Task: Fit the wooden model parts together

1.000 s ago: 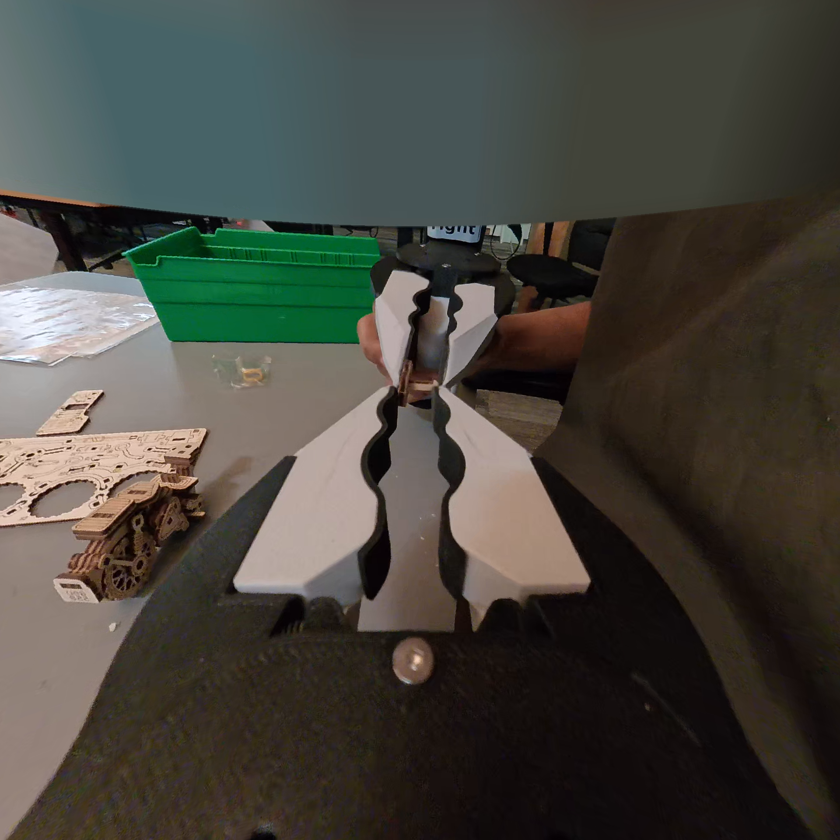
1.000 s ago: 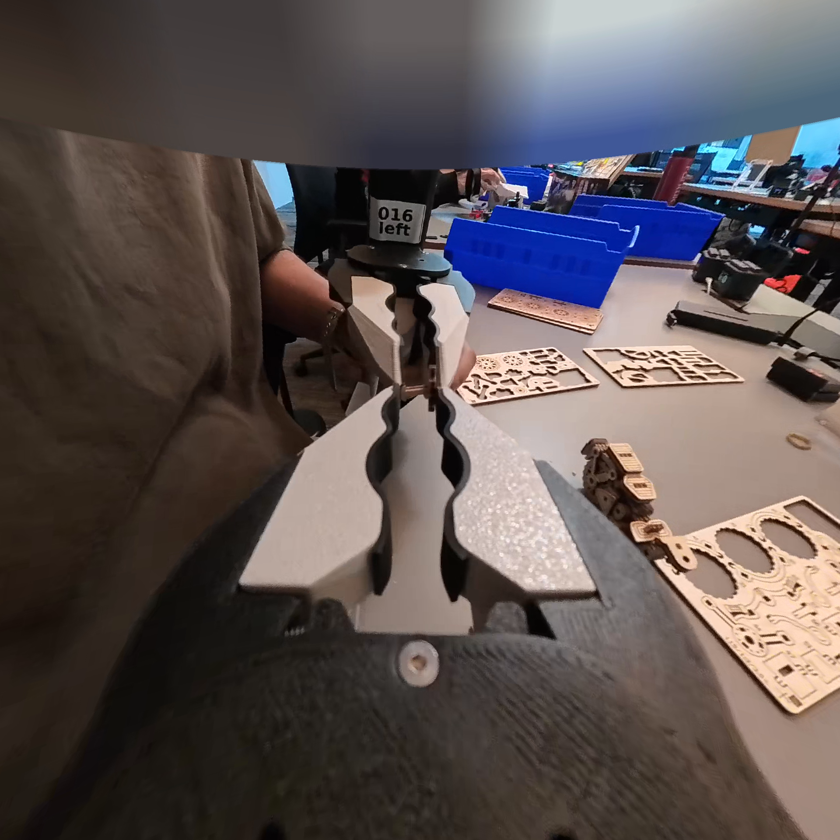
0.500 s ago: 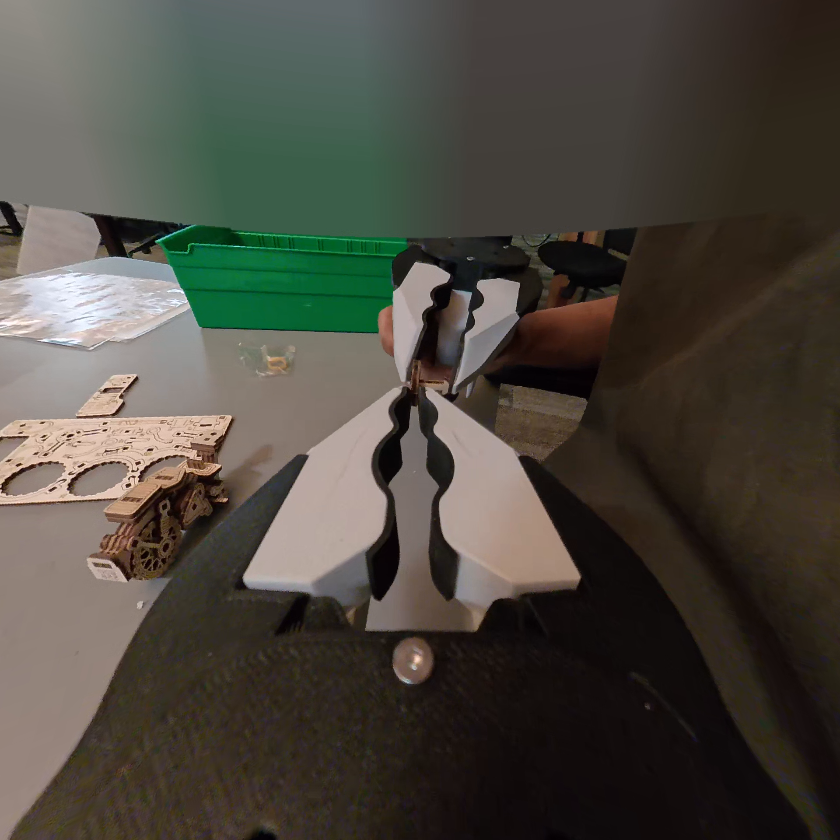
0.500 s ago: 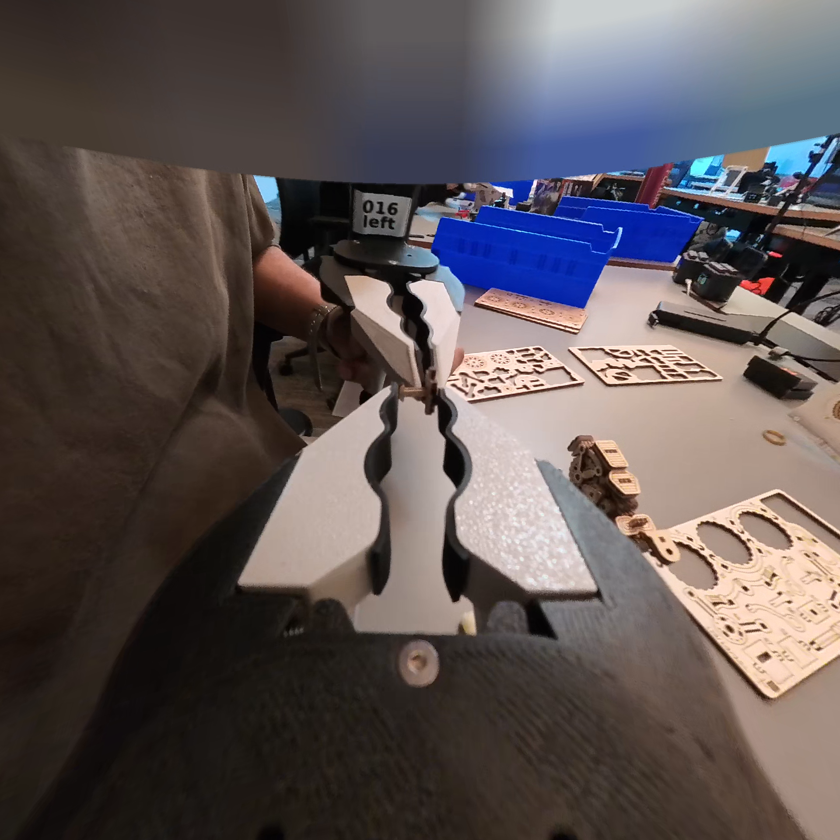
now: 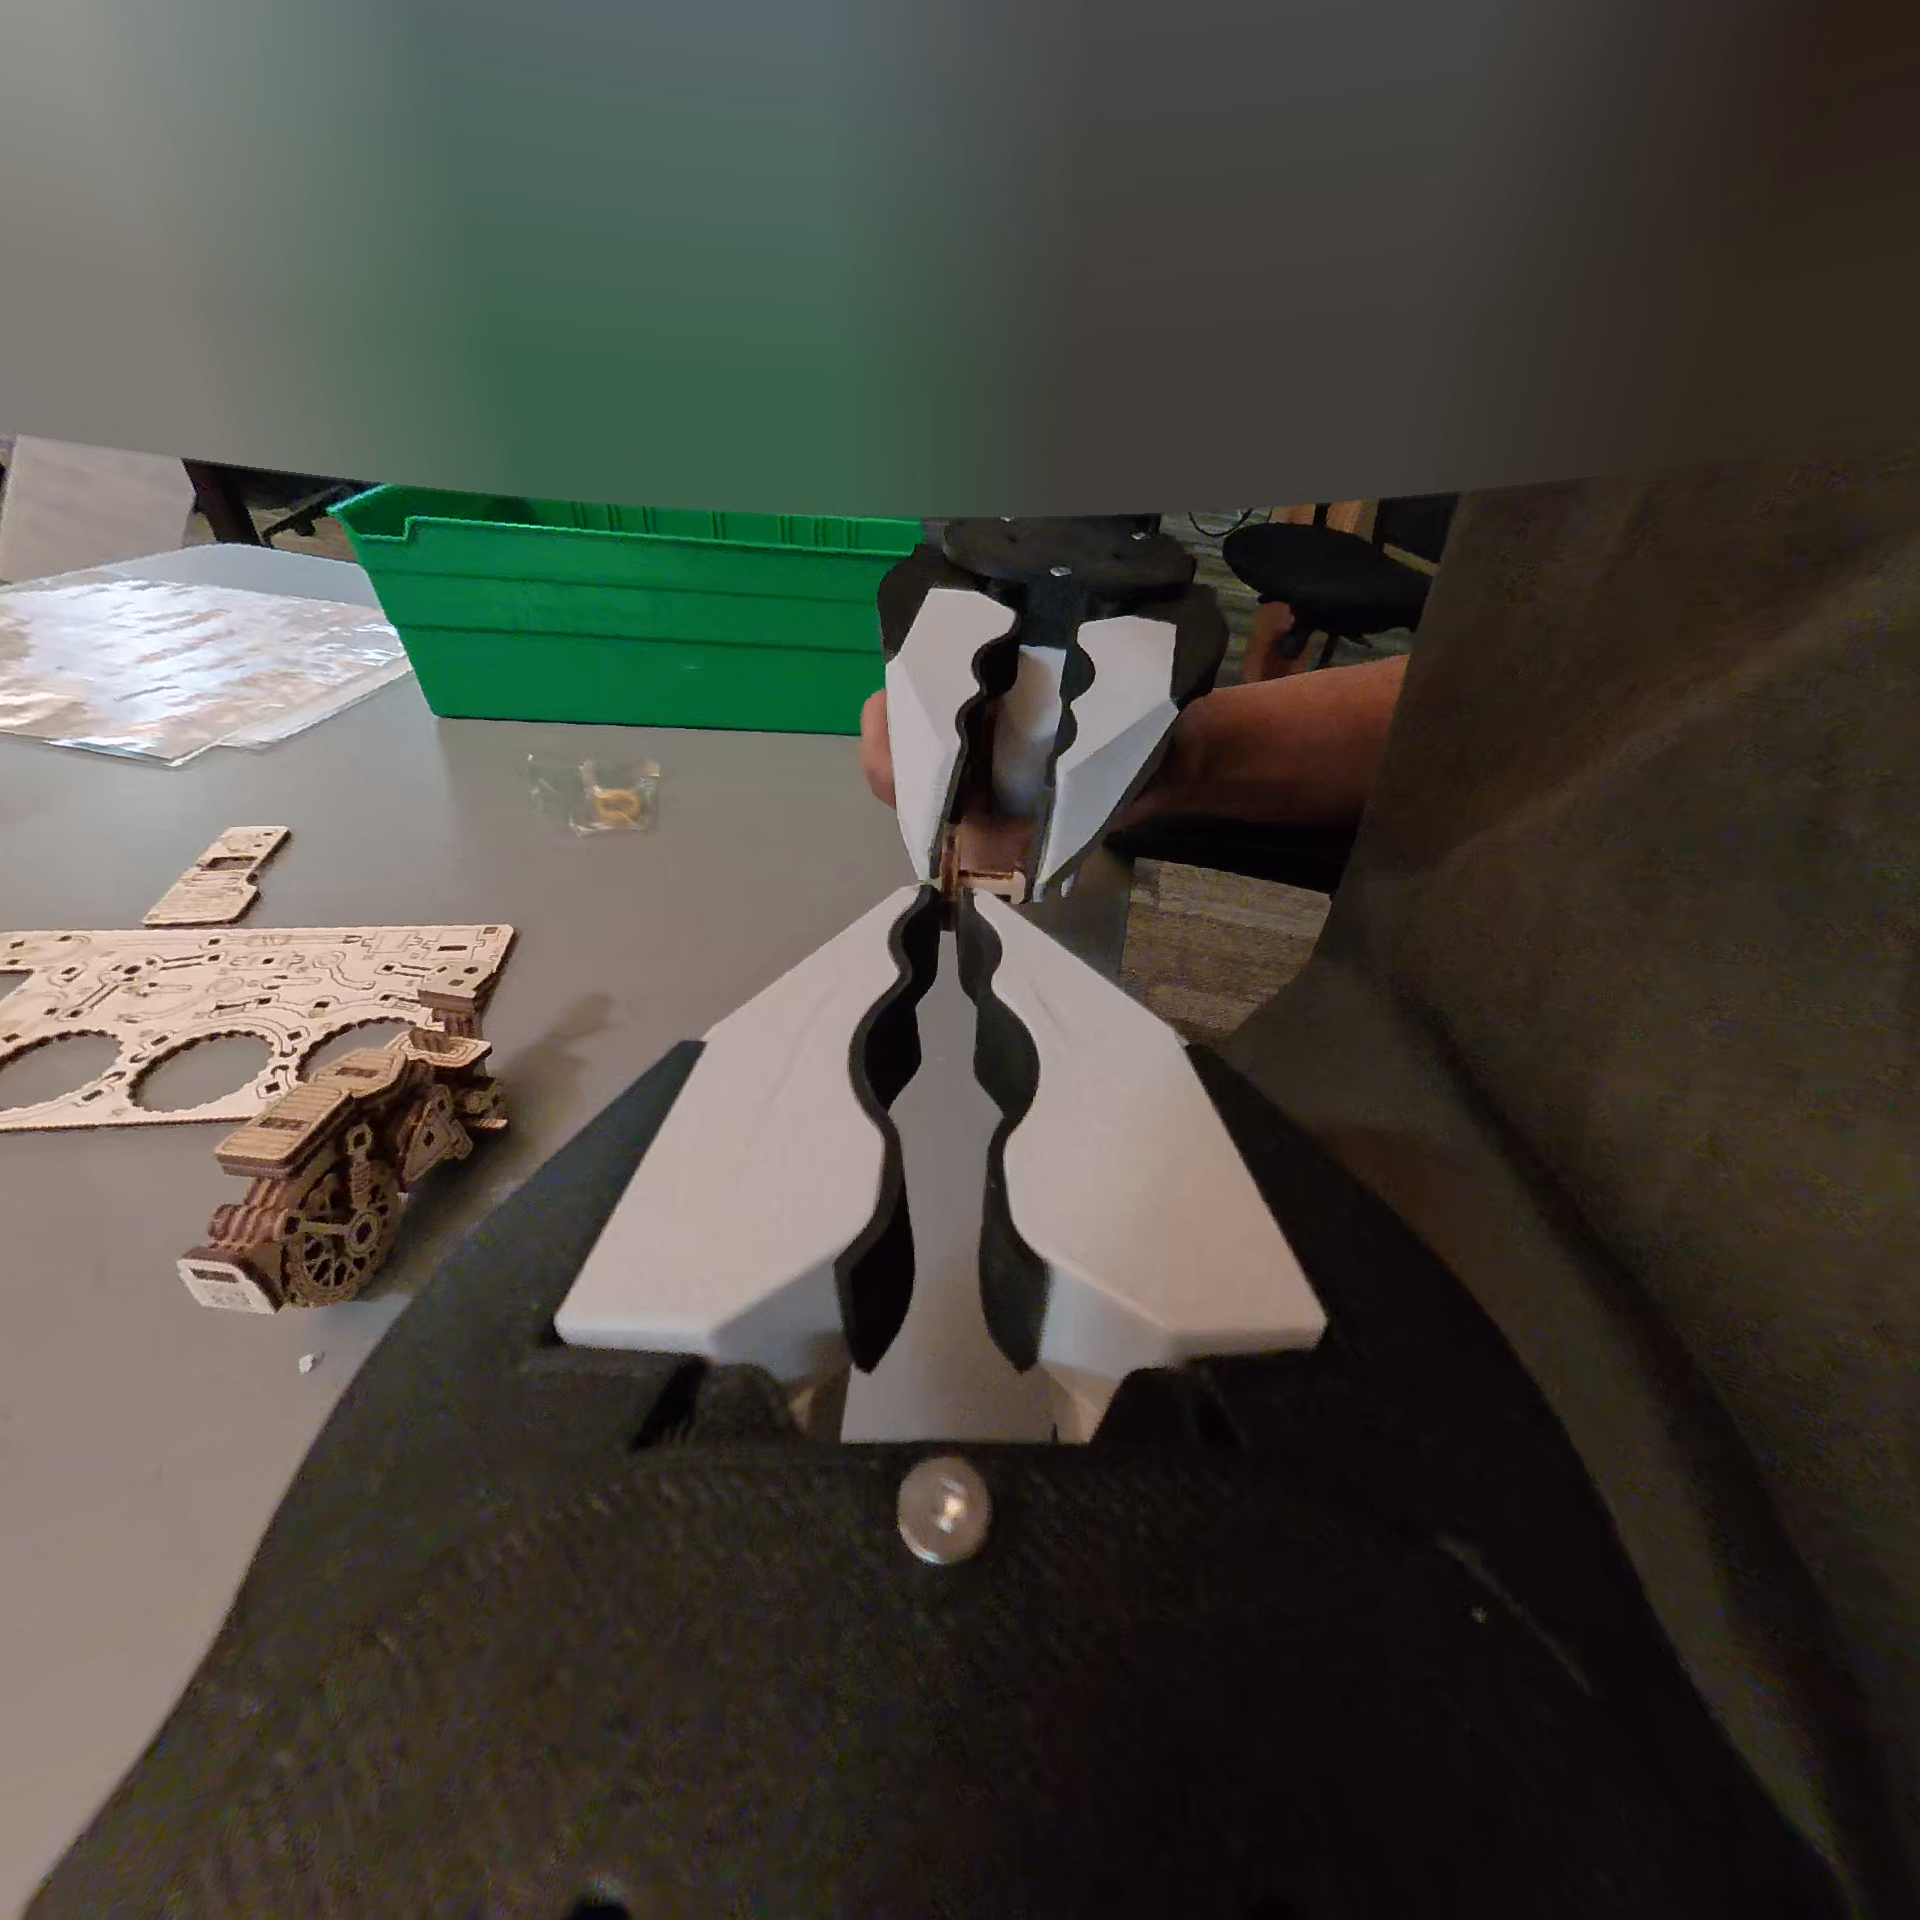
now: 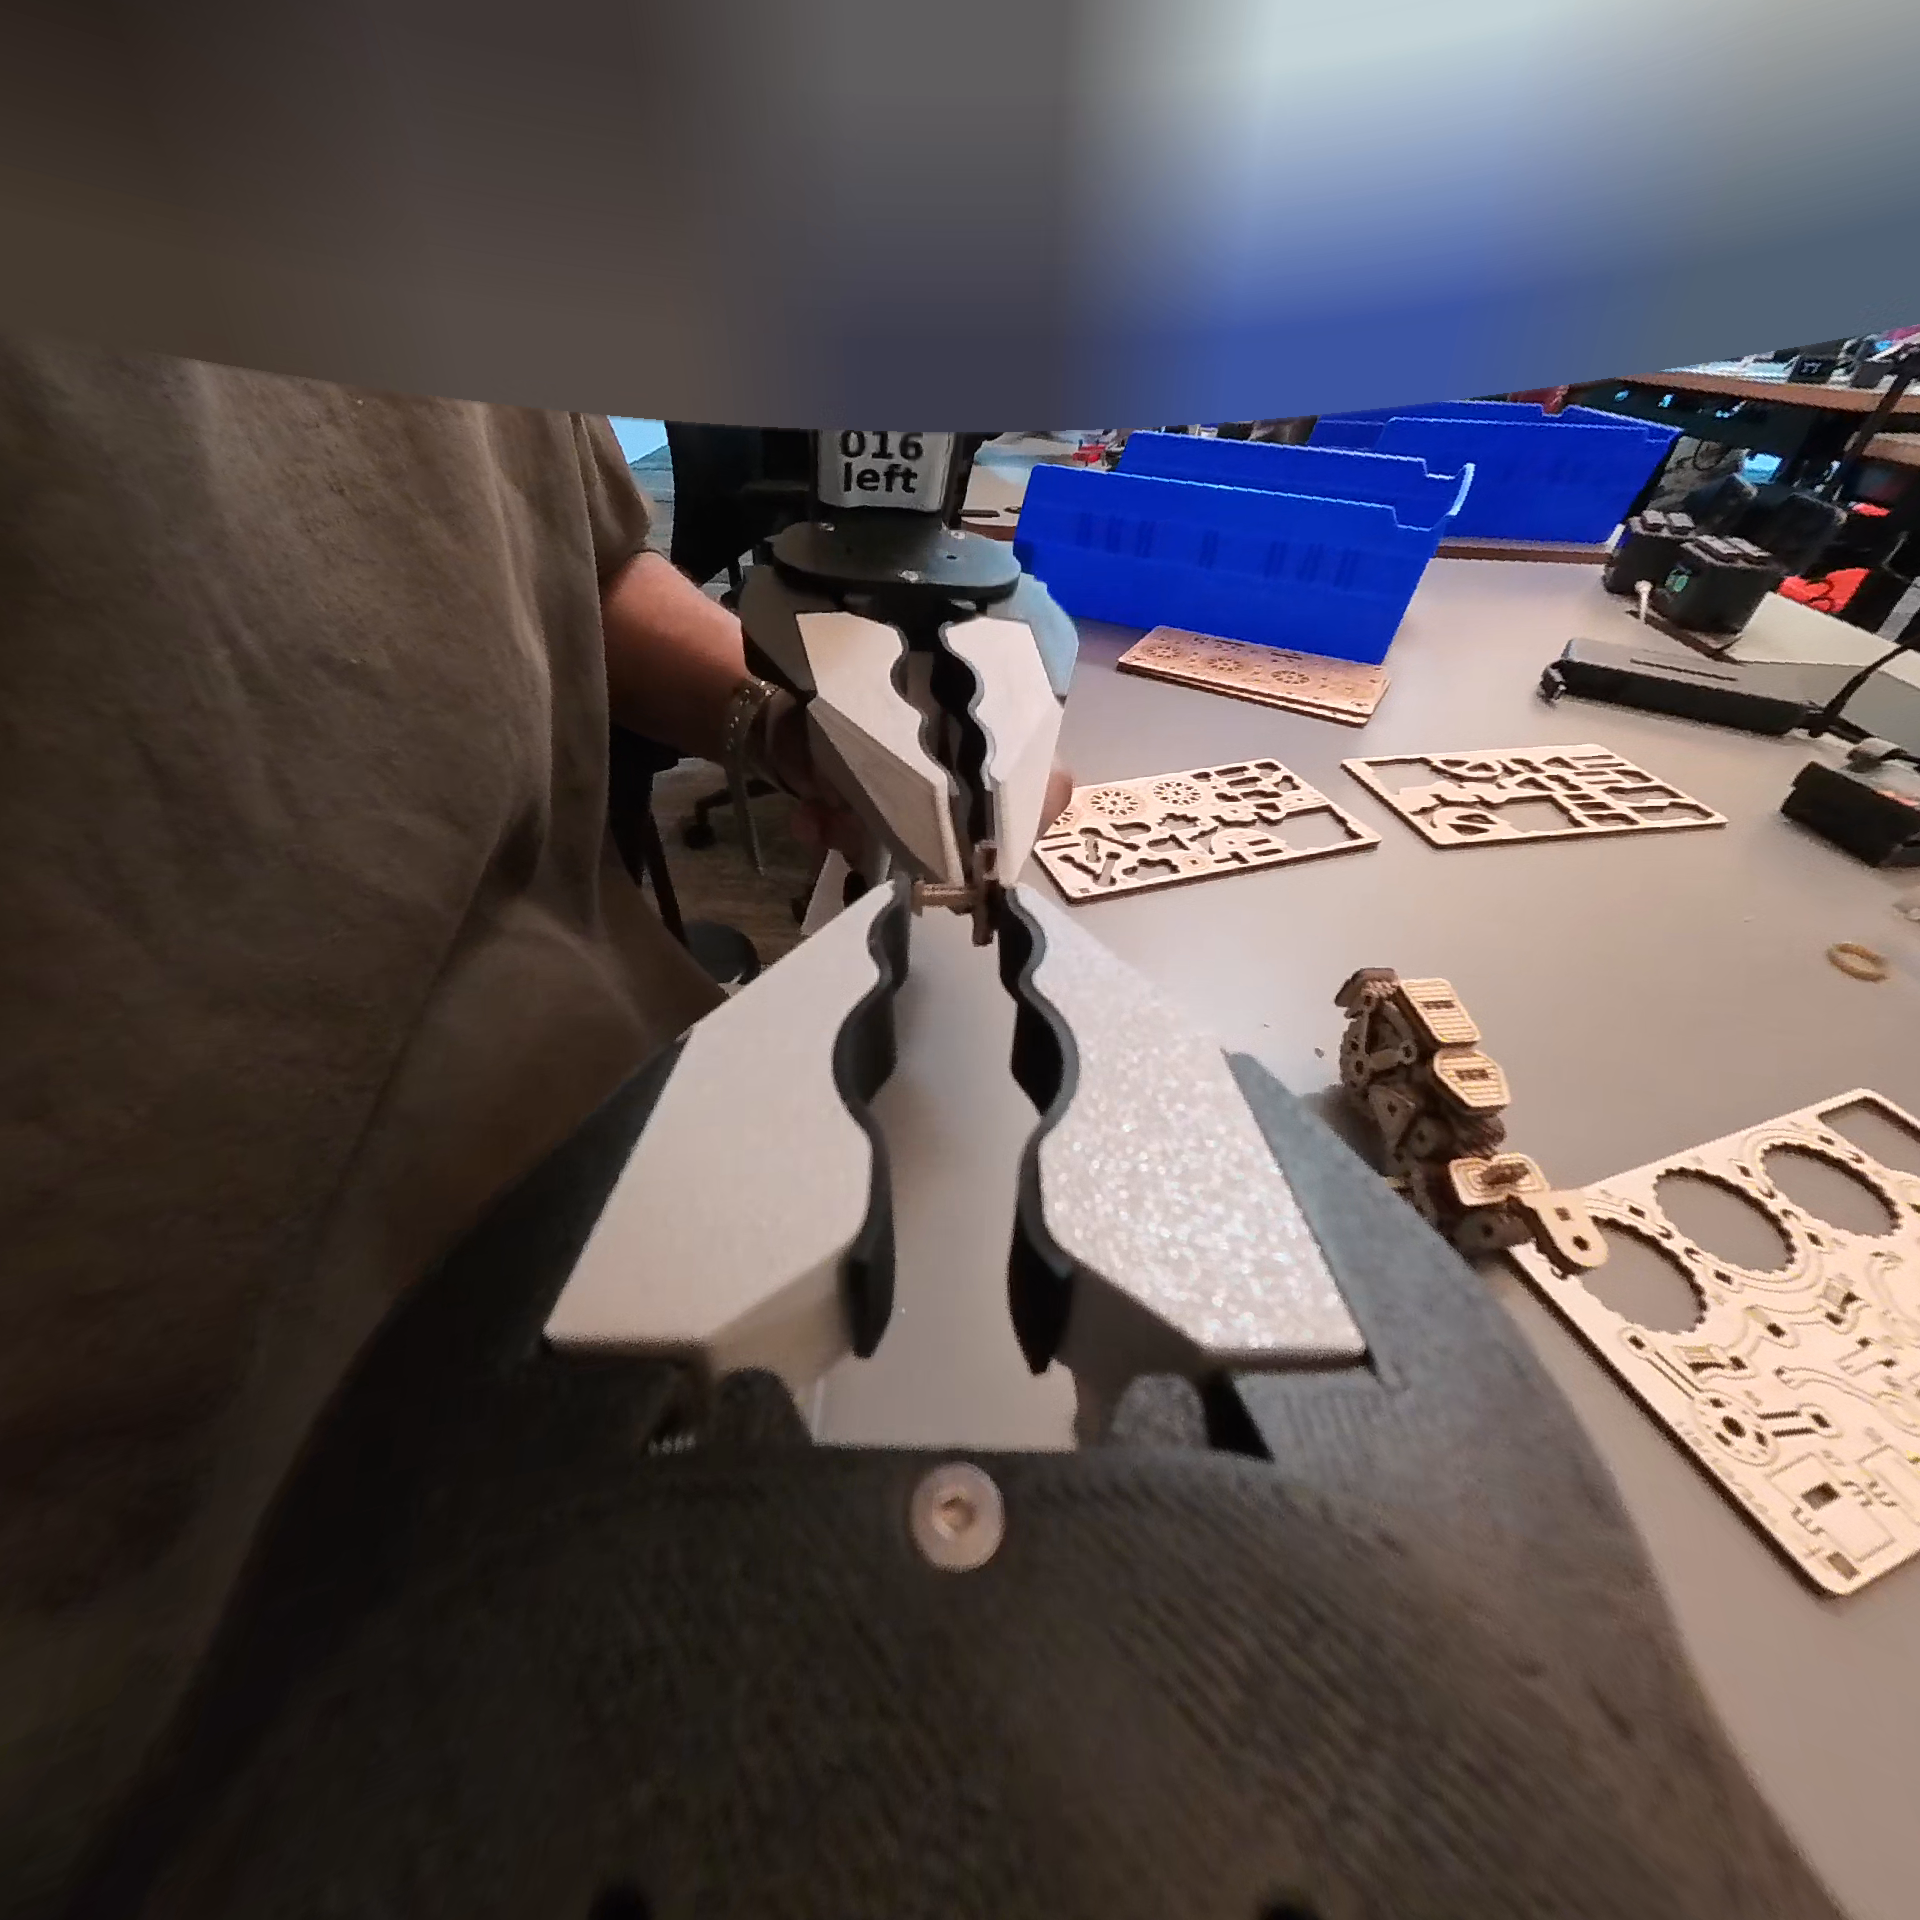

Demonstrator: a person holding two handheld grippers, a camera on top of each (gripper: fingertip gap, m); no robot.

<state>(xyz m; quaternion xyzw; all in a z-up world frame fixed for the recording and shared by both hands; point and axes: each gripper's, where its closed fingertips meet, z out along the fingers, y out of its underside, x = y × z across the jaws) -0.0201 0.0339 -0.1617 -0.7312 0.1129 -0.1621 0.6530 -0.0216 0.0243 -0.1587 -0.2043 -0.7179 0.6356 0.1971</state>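
Hand-held gripper (image 5: pixel 948 914): grey wavy-edged fingers (image 5: pixel 790 1122), black textured body, silver screw.

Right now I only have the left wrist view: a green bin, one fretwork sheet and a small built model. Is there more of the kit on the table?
Observer: Yes. The right wrist view shows a punched-out wooden sheet and a second one beyond the jaws.
Operator: Any other bins?
Observer: A blue bin stands farther back, with a darker stack of sheets lying in front of it.
Operator: How are the held parts oriented?
Observer: The right gripper pinches a short peg crosswise. The left gripper holds a flat piece at the peg's end.
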